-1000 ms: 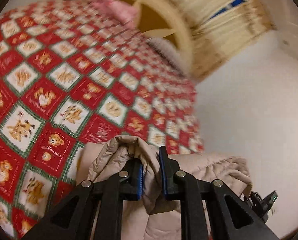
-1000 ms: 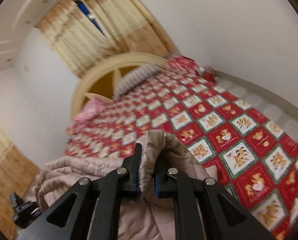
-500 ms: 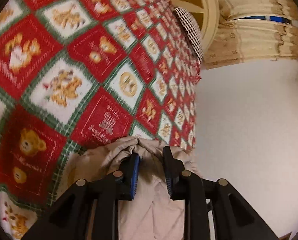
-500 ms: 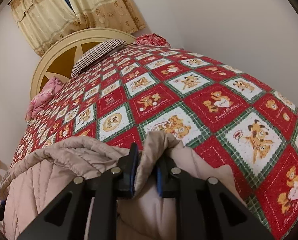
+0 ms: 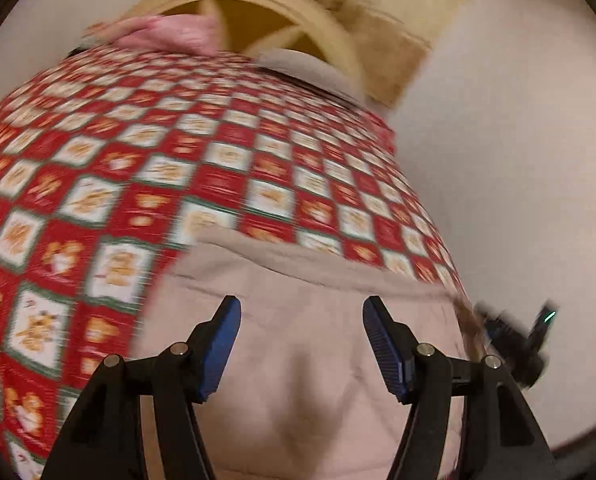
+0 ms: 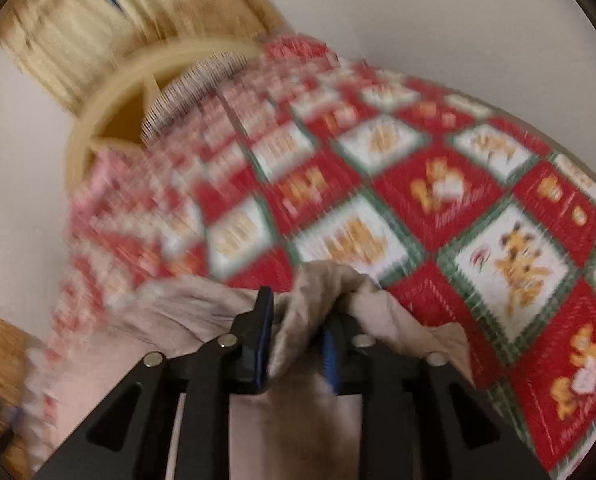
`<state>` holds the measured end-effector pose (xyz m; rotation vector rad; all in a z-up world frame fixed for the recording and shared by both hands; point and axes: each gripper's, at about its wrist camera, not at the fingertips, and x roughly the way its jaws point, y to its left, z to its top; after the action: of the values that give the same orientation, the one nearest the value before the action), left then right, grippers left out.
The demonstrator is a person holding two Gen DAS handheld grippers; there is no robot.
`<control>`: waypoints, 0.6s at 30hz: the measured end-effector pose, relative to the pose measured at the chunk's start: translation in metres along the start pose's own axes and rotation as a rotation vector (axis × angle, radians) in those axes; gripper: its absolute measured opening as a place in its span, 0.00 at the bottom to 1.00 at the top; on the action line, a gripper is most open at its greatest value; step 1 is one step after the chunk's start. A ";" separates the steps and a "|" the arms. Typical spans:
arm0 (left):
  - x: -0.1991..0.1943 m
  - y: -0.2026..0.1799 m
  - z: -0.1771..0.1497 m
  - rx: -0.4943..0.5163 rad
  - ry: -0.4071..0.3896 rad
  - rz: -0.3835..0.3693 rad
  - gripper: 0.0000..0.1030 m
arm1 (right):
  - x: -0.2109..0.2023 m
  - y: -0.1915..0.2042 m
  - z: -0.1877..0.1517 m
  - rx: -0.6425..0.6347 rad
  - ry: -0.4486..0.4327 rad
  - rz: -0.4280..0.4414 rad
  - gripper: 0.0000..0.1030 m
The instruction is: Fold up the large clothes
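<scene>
Left wrist view: the left gripper (image 5: 302,344) stands with its jaws spread wide, having just been opening; nothing is between the blue pads (image 5: 222,344), which hang clear above the beige quilted coat (image 5: 298,380). The coat lies flat on the near end of the bed, over the red checked bedspread (image 5: 178,168). Its far folded edge runs crosswise to the gripper, from left to right, tilting down toward the right. Only this view shows that edge whole, and the coat's flat top. A dark device (image 5: 514,344) shows at the coat's right end; it is too blurred to identify. The cream headboard (image 5: 282,4) and a pink pillow (image 5: 170,36) lie beyond.

Right wrist view: the right gripper (image 6: 296,340) is partly open, its jaws having just been opening, with a raised bunch of the coat (image 6: 322,288) between them. Blur prevents judging whether the pads press on it. Only this view shows the bunched ridge, the striped pillow (image 6: 190,84) and the curtain (image 6: 98,12).
</scene>
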<state>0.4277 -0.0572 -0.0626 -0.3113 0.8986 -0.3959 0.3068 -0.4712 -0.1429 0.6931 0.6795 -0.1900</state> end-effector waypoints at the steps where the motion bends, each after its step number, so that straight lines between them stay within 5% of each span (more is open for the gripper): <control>1: 0.006 -0.010 -0.003 0.021 0.004 0.002 0.62 | -0.021 0.006 0.001 -0.003 -0.059 0.034 0.40; 3: 0.026 -0.033 -0.012 0.063 0.020 0.023 0.62 | -0.062 0.031 -0.003 -0.077 -0.142 0.079 0.50; 5: 0.039 -0.051 -0.026 0.111 0.028 0.030 0.62 | -0.082 0.066 -0.020 -0.227 -0.102 0.109 0.50; 8: 0.053 -0.074 -0.053 0.215 0.009 0.121 0.62 | -0.085 0.110 -0.063 -0.408 -0.021 0.128 0.35; 10: 0.067 -0.081 -0.068 0.264 -0.004 0.183 0.62 | -0.074 0.126 -0.089 -0.463 0.019 0.137 0.21; 14: 0.089 -0.075 -0.089 0.332 -0.024 0.237 0.70 | -0.019 0.132 -0.130 -0.486 0.101 0.085 0.20; 18: 0.101 -0.059 -0.099 0.331 -0.073 0.200 0.77 | 0.010 0.116 -0.148 -0.520 0.062 0.062 0.18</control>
<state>0.3927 -0.1652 -0.1653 0.0677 0.7694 -0.3385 0.2825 -0.2865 -0.1722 0.2203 0.7276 0.0679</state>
